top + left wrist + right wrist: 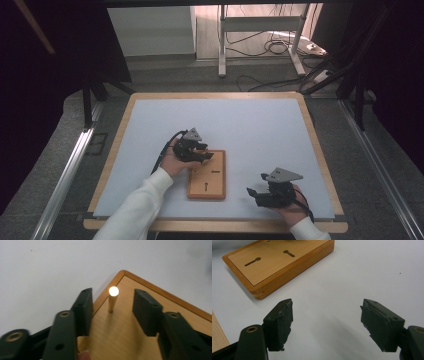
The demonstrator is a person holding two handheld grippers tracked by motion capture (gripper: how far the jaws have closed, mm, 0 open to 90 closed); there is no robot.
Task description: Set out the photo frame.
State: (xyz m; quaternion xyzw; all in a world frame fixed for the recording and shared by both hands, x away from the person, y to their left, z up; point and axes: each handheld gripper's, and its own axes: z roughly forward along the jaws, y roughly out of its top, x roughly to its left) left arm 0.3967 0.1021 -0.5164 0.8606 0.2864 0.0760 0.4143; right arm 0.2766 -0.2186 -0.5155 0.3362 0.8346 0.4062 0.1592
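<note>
left gripper (112,312) over the wooden board's (207,175) far left corner, fingers (83,310) spread either side of an upright brass peg (112,300), not touching. right gripper (325,325) near the desk's (250,125) near right corner, fingers spread, empty.

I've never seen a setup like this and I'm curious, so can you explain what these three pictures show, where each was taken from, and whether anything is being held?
A person sits at a white-topped table and holds a black two-jaw gripper in each hand. The high view looks down from above: the left gripper is over a flat rectangular wooden board with keyhole-shaped slots, and the right gripper hovers beside it over bare table. The other two pictures come from cameras riding on the grippers. The left gripper view shows its open jaws either side of a small upright wooden peg standing in the board, not touching it. The right gripper view shows open jaws. Nothing is held.
</note>
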